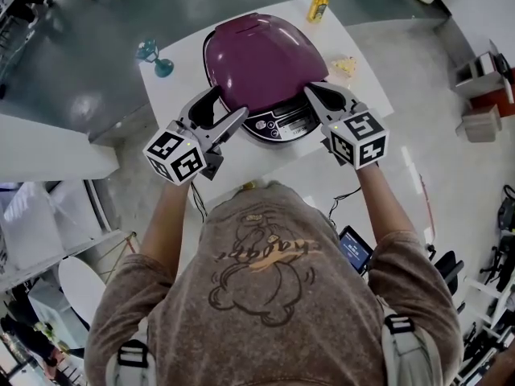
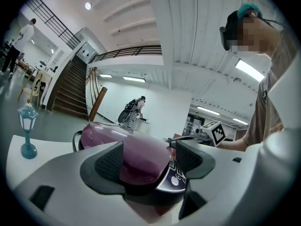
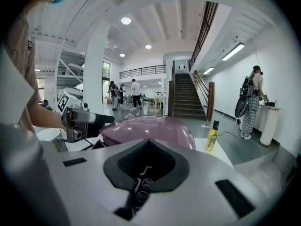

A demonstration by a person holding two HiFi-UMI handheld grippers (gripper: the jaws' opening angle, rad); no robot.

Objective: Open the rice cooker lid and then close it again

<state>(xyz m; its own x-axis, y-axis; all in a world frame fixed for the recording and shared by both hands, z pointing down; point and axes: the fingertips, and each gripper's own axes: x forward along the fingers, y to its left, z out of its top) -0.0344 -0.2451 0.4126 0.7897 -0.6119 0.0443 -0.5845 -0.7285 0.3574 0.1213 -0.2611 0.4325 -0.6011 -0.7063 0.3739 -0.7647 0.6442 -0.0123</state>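
Rice cooker lid (image 1: 261, 59) down; left gripper (image 1: 232, 100), jaws apart, flanks cooker front, probably bracing; right gripper (image 1: 310, 90), pinched together empty, noses lid edge.

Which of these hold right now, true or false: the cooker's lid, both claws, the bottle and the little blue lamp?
1. The rice cooker's lid is down. True.
2. The left claw is shut. False: its jaws stand apart and grip nothing, with the lid showing between them.
3. The right claw is shut. True.
4. The yellow bottle lies on its side. False: it stands upright on the table, beyond the cooker.
5. The blue lamp stands on the right claw's side of the cooker. False: it is on the left claw's side.
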